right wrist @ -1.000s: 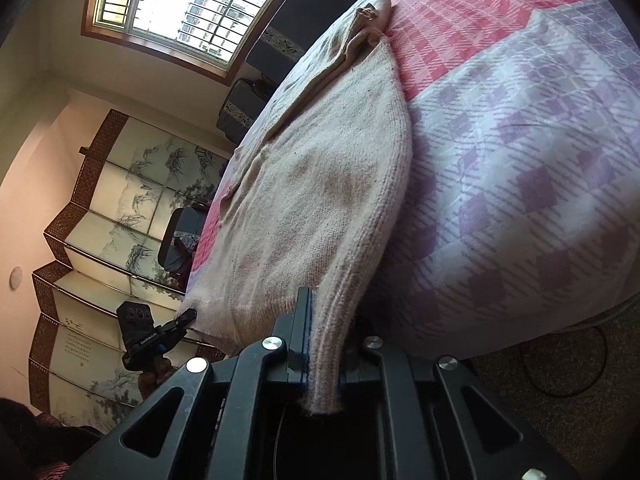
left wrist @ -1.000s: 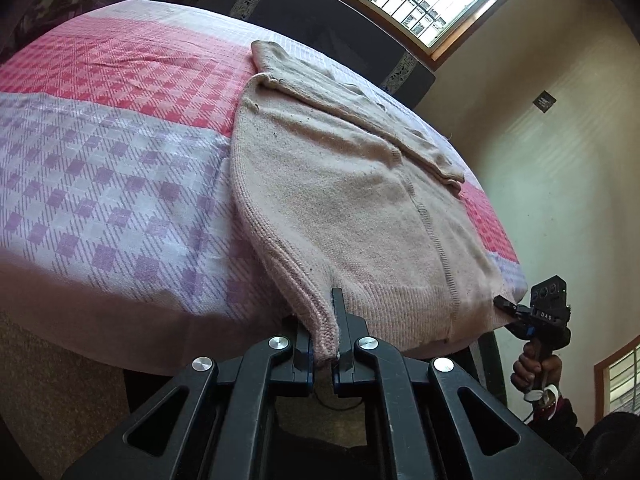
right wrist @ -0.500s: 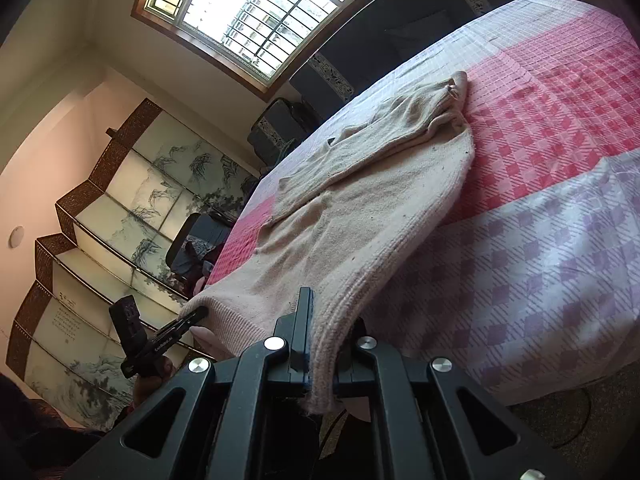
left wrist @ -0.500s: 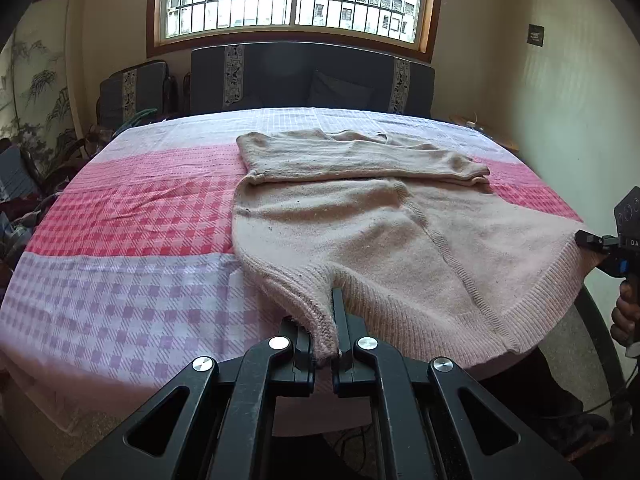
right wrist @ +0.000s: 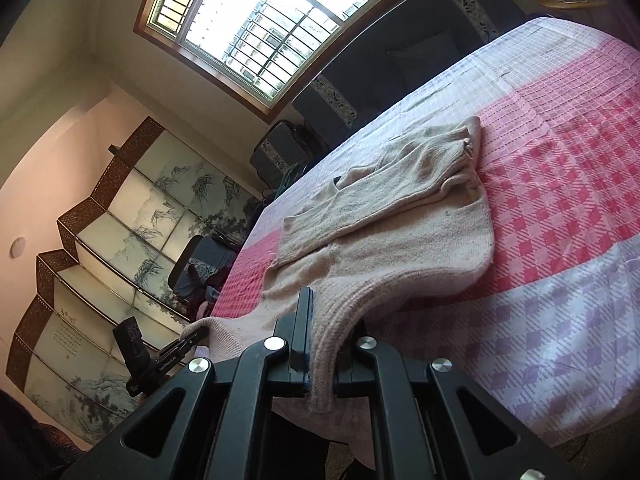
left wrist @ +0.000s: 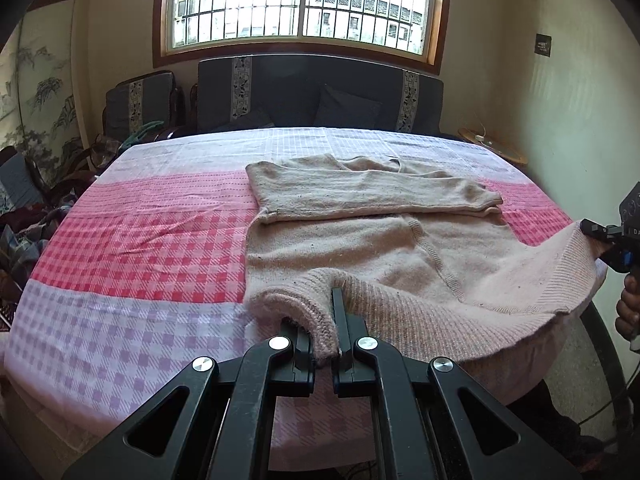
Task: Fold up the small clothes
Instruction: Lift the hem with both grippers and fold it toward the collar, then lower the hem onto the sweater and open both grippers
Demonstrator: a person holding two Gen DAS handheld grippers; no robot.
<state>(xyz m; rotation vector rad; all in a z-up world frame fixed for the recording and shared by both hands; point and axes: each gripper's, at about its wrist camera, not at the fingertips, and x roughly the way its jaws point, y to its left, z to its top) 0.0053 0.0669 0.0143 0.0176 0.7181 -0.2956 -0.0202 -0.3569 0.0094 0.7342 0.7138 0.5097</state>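
Observation:
A beige knit sweater [left wrist: 360, 240] lies on a table under a pink and lilac checked cloth [left wrist: 120, 272], its sleeves folded across the chest at the far end. My left gripper [left wrist: 326, 332] is shut on the ribbed hem's left corner, lifted off the cloth. At the right edge of the left wrist view, my right gripper [left wrist: 596, 236] pinches the hem's other corner. In the right wrist view the right gripper [right wrist: 324, 344] is shut on the hem of the sweater [right wrist: 380, 248], and the left gripper [right wrist: 196, 336] holds the far corner. The hem hangs raised between them.
A dark sofa [left wrist: 320, 96] with patterned strips stands behind the table under a barred window [left wrist: 300, 0]. A painted folding screen [right wrist: 100, 248] and dark chairs stand at the left. A person's hand [left wrist: 626, 308] holds the right gripper's handle. A small wooden side table [left wrist: 492, 146] is at the far right.
Both grippers have risen with the hem corners held, lifting the sweater's lower edge off the cloth. Both views have levelled out, and the window and sofa have come into the left view.

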